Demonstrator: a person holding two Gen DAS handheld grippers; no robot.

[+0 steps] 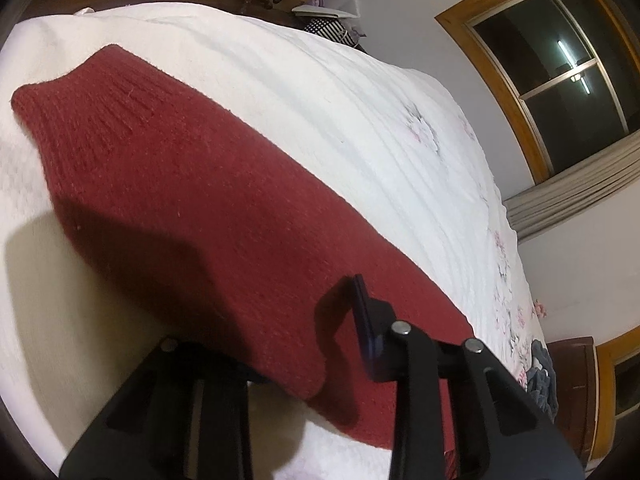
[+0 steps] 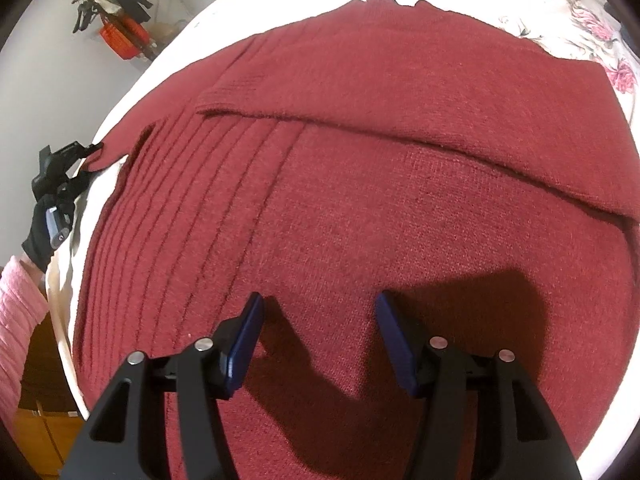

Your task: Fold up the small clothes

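Left wrist view: red knit sweater [image 1: 208, 184] lying on a bed [image 1: 360, 92] with a white quilted cover, running from about 10 o'clock down to 5 o'clock across the frame. Ribbed cuff or hem end at 10 o'clock. Left tool [image 1: 304, 364] at 6 o'clock, a fold of the sweater's lower edge lying between its two sides; one blue-padded finger [image 1: 366, 328] shows clearly, the other is hidden under the cloth (so how firmly it is clamped cannot be told here). Window [image 1: 560, 76] with wooden frame at 2 o'clock, dark outside; curtain [image 1: 576, 192] bunched at 3 o'clock. Dark cloth heap [image 1: 540, 376] at the bed's edge, 4 o'clock.

Right wrist view: same sweater [image 2: 360, 160] filling most of the frame, spread flat on the bed [image 2: 560, 4], whose floral print shows at 1 o'clock. A sleeve is folded across the body from 9 o'clock to 3 o'clock; ribbed rows lie at 8 o'clock. Right tool [image 2: 320, 340] at 6 o'clock, blue pads [image 2: 244, 344] well apart, empty, hovering just above the knit and casting a shadow on it. Left tool [image 2: 94, 148] at 9 o'clock, pinched together on the sweater's corner, held by a black-gloved hand [image 2: 44, 232] with a pink sleeve [image 2: 20, 320] (at 8 o'clock). Coat stand [image 2: 108, 12] with dark garments at 11 o'clock.
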